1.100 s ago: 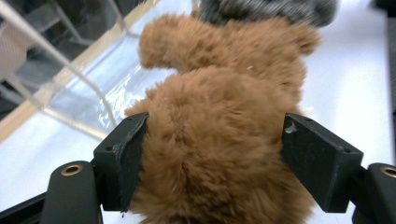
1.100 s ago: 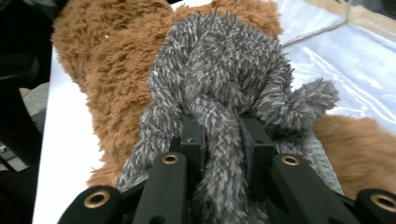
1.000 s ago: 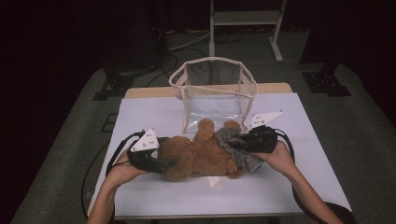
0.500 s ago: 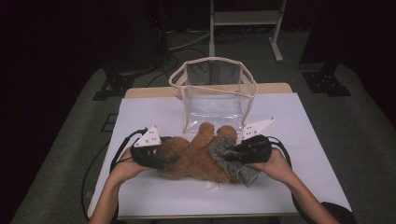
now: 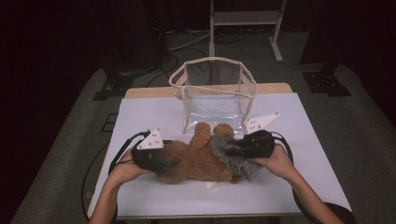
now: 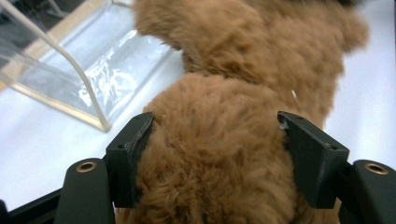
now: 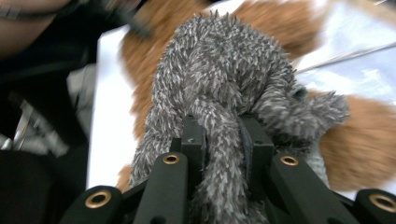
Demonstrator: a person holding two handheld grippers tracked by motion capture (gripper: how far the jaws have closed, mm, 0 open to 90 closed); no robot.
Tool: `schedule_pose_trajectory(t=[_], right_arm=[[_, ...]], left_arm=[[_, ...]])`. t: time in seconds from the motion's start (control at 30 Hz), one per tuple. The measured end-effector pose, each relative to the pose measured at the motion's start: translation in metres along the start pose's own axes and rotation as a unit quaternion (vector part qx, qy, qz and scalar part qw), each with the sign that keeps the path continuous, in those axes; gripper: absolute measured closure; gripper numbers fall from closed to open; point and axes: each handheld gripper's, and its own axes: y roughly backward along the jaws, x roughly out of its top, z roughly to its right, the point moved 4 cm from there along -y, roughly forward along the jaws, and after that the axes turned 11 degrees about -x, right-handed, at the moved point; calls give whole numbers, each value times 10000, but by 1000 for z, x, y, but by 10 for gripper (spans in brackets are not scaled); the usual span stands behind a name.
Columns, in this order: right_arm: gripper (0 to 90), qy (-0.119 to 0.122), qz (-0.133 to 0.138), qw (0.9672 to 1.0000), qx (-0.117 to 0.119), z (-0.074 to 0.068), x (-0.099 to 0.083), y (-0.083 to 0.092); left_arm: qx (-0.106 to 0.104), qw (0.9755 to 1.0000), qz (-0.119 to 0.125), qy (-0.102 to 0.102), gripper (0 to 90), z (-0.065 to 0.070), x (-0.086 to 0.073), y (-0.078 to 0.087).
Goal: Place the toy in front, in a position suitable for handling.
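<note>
Brown teddy bear between both tongs

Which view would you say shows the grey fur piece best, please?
The right gripper view: the grey fur piece is close up, pinched between the right gripper fingers. The high view shows it small over the brown plush. The left gripper view gives brown plush.
</note>
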Motion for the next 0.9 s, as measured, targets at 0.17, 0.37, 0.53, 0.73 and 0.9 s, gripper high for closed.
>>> schedule_pose_trajectory(t=[0.17,0.37,0.53,0.73,0.9], right_arm=[[743,-125,-157,9997,115,3,-4,-20],[743,-97,-51,9997,236,-8,-12,-23],[742,-94,24,9997,206,-11,-20,-18],[742,-322,45,9993,198,-5,-39,-12],[740,-379,-34,9993,16,4,-40,-2]], left_arm=[[124,9999,9,-81,284,0,6,9],[-60,9992,171,-360,282,13,25,7],[-190,9987,-255,-405,283,16,19,-12],[-330,9990,-184,-232,303,18,11,-12],[-288,9992,-186,-198,297,20,7,-13]])
